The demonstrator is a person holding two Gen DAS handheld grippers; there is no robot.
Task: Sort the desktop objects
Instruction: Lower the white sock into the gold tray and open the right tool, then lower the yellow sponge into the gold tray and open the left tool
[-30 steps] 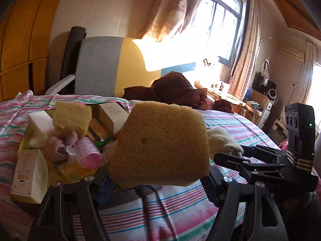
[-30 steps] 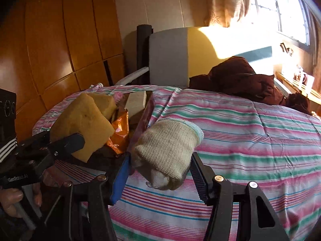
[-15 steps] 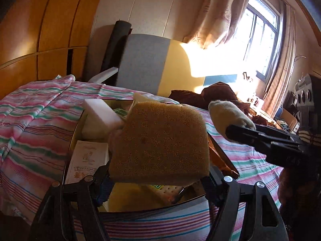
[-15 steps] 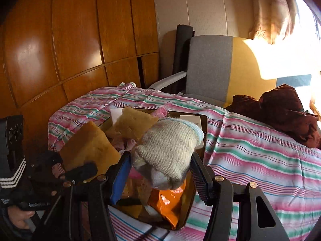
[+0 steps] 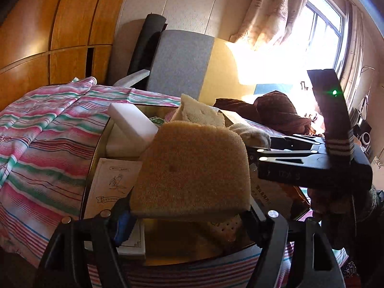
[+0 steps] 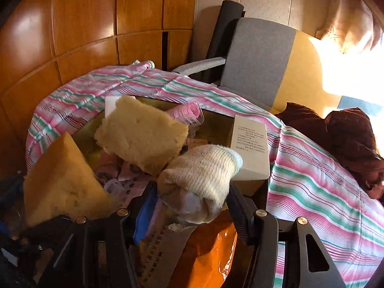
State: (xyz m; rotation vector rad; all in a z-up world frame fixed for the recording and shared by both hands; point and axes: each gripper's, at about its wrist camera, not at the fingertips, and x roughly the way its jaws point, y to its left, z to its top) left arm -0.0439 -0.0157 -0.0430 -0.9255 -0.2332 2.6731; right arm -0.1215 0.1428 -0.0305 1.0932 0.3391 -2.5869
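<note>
With the left gripper pinching a sponge and the right gripper pinching a rolled sock, both above the already heaped tray, either could roll off onto the striped cloth once released.

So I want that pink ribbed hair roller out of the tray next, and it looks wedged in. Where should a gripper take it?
Take the pink ribbed hair roller across its round body near the open end, coming from above on the far side of the tray. That end points up and right and is bare, while the pale torn sponge seems to cover its lower end.
</note>
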